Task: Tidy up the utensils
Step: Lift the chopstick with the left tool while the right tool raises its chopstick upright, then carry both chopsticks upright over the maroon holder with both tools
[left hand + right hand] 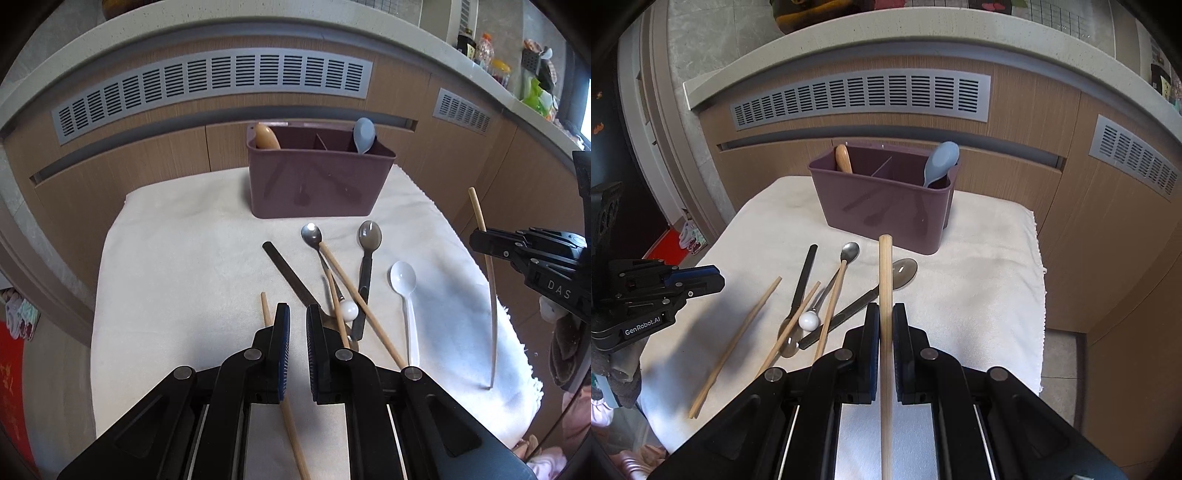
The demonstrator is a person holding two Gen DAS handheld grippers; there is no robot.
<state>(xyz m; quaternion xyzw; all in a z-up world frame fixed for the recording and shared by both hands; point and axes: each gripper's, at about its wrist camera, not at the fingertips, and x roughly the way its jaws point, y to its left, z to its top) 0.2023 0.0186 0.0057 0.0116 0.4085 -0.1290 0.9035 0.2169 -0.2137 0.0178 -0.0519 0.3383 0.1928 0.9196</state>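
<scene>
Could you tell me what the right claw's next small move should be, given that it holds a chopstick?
Probably carry the chopstick forward and up toward the purple caddy, then tip it into a compartment. The right claw is shut on it and lifted off the cloth, and the caddy stands straight ahead, with only a wooden handle and blue spoon showing.

Both wrist views face the shared caddy (pixel 319 173) closely.

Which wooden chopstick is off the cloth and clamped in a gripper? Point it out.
The chopstick held by the right gripper, raised with its tip toward the purple organizer. The other chopsticks lie flat on the white cloth.
</scene>
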